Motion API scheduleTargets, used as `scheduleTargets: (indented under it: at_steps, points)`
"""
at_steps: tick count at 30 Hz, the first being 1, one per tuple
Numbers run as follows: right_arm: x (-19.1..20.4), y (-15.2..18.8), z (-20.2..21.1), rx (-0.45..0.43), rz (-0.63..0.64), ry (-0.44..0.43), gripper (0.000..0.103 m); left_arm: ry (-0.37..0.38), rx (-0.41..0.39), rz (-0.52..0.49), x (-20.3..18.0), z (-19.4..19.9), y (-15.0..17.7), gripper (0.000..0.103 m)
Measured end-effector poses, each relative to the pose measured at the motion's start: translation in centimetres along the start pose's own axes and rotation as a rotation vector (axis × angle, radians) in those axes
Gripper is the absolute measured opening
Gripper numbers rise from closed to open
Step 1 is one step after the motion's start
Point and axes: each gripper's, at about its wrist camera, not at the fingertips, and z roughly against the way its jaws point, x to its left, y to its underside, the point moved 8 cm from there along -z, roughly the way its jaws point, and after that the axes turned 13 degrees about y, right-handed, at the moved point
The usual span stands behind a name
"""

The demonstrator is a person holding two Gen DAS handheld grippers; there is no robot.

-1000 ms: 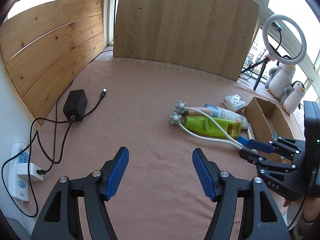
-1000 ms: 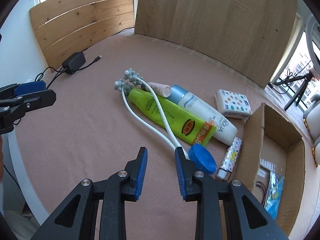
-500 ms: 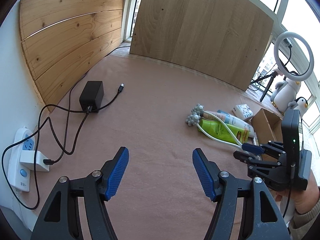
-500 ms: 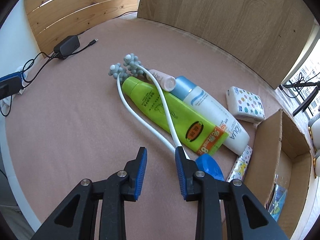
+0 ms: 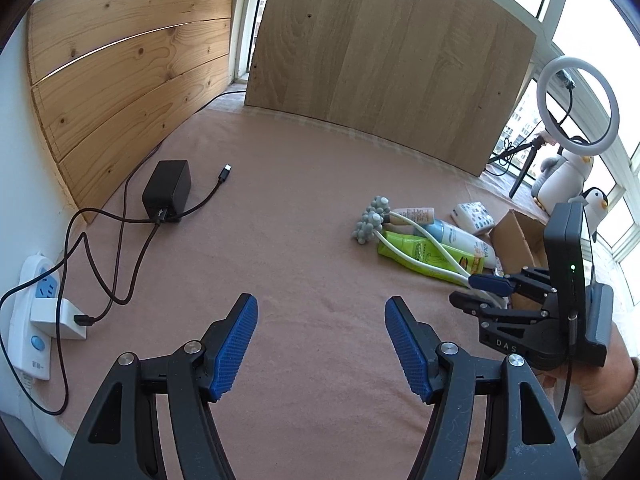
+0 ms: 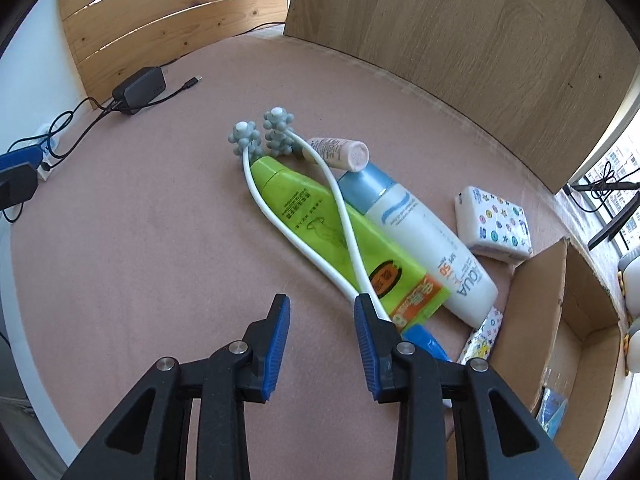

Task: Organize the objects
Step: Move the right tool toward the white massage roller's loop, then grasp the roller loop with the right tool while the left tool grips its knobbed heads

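A pile lies on the pink cloth: a white two-armed massager (image 6: 344,232) with grey roller heads and a blue handle, a green tube (image 6: 320,220), a white sunscreen bottle (image 6: 424,240), a small beige tube (image 6: 340,150) and a spotted tissue pack (image 6: 494,226). An open cardboard box (image 6: 536,296) stands to the right of them. My right gripper (image 6: 322,316) is open, low over the cloth at the near end of the pile; its right finger is against the massager's stem, with nothing between the fingers. My left gripper (image 5: 320,320) is wide open over bare cloth, well left of the pile (image 5: 424,240).
A black power adapter (image 5: 167,190) with cables and a white power strip (image 5: 34,312) lie at the left. Wooden panels (image 5: 380,60) wall the back and left. A ring light (image 5: 578,114) and penguin plush toys (image 5: 568,176) stand at the right. A hand (image 5: 600,384) holds the right gripper (image 5: 464,290).
The left gripper has drawn back and up, away from the pile. The right gripper has moved in closer, so its right finger now reaches the massager's stem. Both stayed open.
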Motion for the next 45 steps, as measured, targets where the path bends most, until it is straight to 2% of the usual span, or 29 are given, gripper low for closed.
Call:
scheduleTargets:
  at_steps: [3, 9, 12, 18, 22, 26, 28, 32, 35, 36, 37, 42, 45]
  points:
    - [-1.0, -0.7, -0.1, -0.002, -0.025, -0.012, 0.031, -0.005, -0.007, 0.016, 0.7, 0.4, 0.1, 0.07]
    - [-1.2, -0.6, -2.2, 0.085, -0.07, -0.111, 0.035, -0.003, -0.009, 0.057, 1.9, 0.5, 0.3, 0.07]
    - [0.6, -0.3, -1.2, 0.097, -0.051, -0.202, 0.035, -0.003, -0.013, 0.058, 2.2, 0.5, 0.3, 0.07]
    - [5.8, 2.0, 1.4, 0.115, -0.011, -0.298, 0.035, 0.001, -0.001, 0.087, 2.8, -0.4, 0.4, 0.073]
    - [8.9, 4.4, 3.3, 0.091, -0.013, -0.286, 0.035, 0.01, 0.018, 0.109, 2.8, -1.6, 0.4, 0.075]
    - [10.0, 7.1, 4.8, 0.039, -0.007, -0.179, 0.035, 0.05, 0.058, 0.158, 2.4, -4.4, 0.3, 0.075]
    - [10.1, 8.0, 5.4, 0.017, -0.054, -0.176, 0.035, 0.057, 0.075, 0.167, 2.0, -6.3, 0.0, 0.075]
    - [9.1, 8.7, 5.6, -0.011, -0.142, -0.189, 0.035, 0.056, 0.088, 0.118, 0.6, -10.3, -1.2, 0.073]
    - [8.9, 8.3, 5.5, -0.031, -0.16, -0.18, 0.035, 0.071, 0.118, 0.091, -0.5, -13.1, -1.5, 0.067]
    - [8.9, 8.2, 5.5, -0.036, -0.161, -0.179, 0.035, 0.068, 0.132, 0.083, -0.8, -13.9, -1.4, 0.059]
    - [8.9, 8.0, 5.4, -0.039, -0.163, -0.178, 0.033, 0.066, 0.147, 0.08, -1.0, -14.5, -1.3, 0.046]
    - [8.4, 8.2, 5.3, -0.048, -0.183, -0.168, 0.022, 0.08, 0.154, 0.098, -1.5, -16.0, -1.2, 0.011]
    - [8.3, 8.2, 5.3, -0.056, -0.188, -0.173, 0.021, 0.074, 0.141, 0.09, -1.7, -16.1, -1.1, 0.011]
